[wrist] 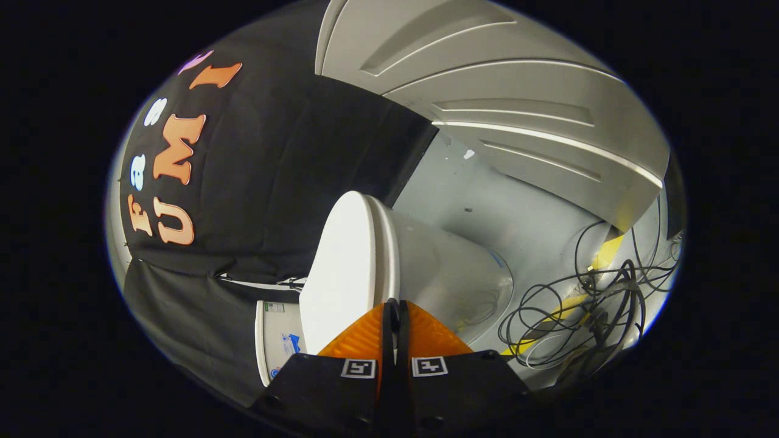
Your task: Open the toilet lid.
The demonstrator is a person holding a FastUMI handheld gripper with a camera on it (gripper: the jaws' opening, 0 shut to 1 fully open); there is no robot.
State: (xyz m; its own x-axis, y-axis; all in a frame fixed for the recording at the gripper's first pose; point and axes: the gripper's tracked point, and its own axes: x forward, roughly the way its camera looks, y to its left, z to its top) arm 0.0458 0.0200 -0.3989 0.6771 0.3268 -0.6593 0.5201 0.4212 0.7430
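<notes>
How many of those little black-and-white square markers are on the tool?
2. One square marker sits on the base of one of the fingers, the other square marker on its neighbour, either side of the closed gripper at the toilet lid. Others may be hidden.

The gripper (394, 304) has its two fingers (365, 334) pressed close together, with just a thin slit between them. The tips sit right at the edge of the white toilet lid (341, 267), which lies flat against the seat. It looks like the tips touch the lid's rim, but that is hard to tell. The toilet bowl (450, 274) is beside the lid. Past it is a grey floor (505, 213) with a tangle of black cables (596, 298). A white door (505, 91) stands farther off.
</notes>
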